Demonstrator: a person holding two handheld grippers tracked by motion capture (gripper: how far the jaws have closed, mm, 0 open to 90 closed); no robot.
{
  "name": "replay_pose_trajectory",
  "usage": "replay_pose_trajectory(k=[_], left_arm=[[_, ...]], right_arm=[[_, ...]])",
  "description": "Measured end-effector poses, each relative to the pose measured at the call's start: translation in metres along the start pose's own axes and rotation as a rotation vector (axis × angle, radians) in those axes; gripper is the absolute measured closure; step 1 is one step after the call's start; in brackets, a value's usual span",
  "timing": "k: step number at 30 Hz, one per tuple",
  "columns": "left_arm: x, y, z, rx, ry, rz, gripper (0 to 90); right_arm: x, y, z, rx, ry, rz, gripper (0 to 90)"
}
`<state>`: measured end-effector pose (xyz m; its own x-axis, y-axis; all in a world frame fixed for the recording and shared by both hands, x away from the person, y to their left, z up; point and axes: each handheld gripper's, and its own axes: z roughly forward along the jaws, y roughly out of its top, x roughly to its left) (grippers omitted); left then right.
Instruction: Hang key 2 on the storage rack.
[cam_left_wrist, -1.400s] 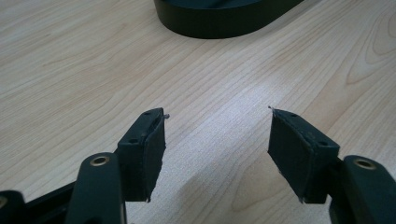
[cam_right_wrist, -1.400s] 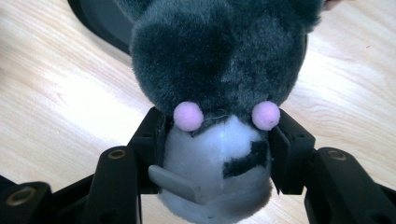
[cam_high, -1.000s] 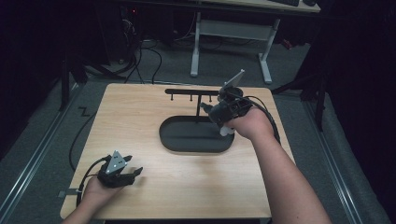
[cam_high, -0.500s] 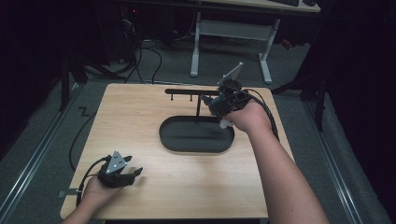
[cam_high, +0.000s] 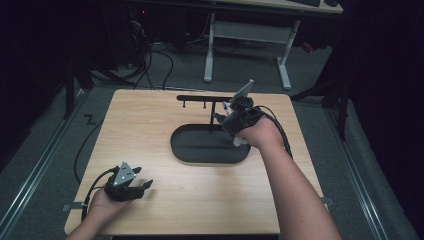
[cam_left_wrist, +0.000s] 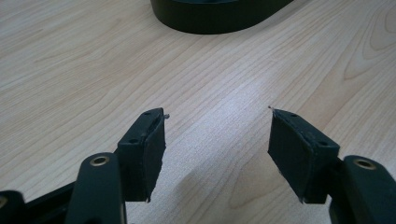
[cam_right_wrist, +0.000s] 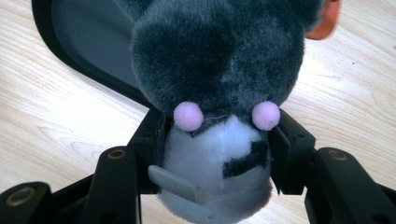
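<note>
Fuzzy grey-and-white plush toy (cam_right_wrist: 215, 93) squeezed in right tool (cam_right_wrist: 217, 144), above oval black tray (cam_right_wrist: 88, 42).

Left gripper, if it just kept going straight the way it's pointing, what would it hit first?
Likely the black tray. The left gripper has open, empty jaws low over the bare wooden table, and the tray's wall lies straight ahead with nothing between, though the depth is hard to judge.

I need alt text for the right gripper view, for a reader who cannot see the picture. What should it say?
A grey and white plush toy with two pink pom-poms is clamped between the black tongs of the right gripper. Below it lie a light wooden table and the rim of a black oval tray.
</note>
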<state>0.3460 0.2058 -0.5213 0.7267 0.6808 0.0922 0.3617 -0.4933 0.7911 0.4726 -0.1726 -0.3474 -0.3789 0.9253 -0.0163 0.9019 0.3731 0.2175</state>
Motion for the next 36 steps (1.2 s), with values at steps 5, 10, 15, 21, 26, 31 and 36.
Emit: replay_pose_trajectory(k=[5,10,15,21,26,31,36], left_arm=[[-0.001,0.000,0.001,0.004,-0.003,0.000,36.7],[-0.001,0.000,0.000,0.012,-0.007,0.006,36.8],[0.000,0.000,0.000,0.007,-0.005,0.004,36.8],[0.000,0.000,0.000,0.011,-0.009,0.006,36.7],[-0.001,0.000,0.000,0.010,-0.009,0.006,36.7],[-0.001,0.001,0.000,0.010,-0.010,0.008,36.7],[-0.001,0.001,0.001,0.010,-0.011,0.010,36.7]], right_arm=[[-0.002,0.000,0.014,0.009,0.013,0.007,46.9],[-0.002,0.000,0.023,0.008,0.024,0.008,46.8],[-0.001,0.001,0.029,0.000,0.032,0.009,44.9],[-0.001,0.003,0.029,-0.023,0.036,0.031,31.2],[0.001,0.002,0.028,-0.029,0.041,0.030,31.0],[0.002,-0.002,0.028,-0.036,0.050,0.032,31.1],[0.002,-0.011,0.032,-0.045,0.058,0.031,31.3]])
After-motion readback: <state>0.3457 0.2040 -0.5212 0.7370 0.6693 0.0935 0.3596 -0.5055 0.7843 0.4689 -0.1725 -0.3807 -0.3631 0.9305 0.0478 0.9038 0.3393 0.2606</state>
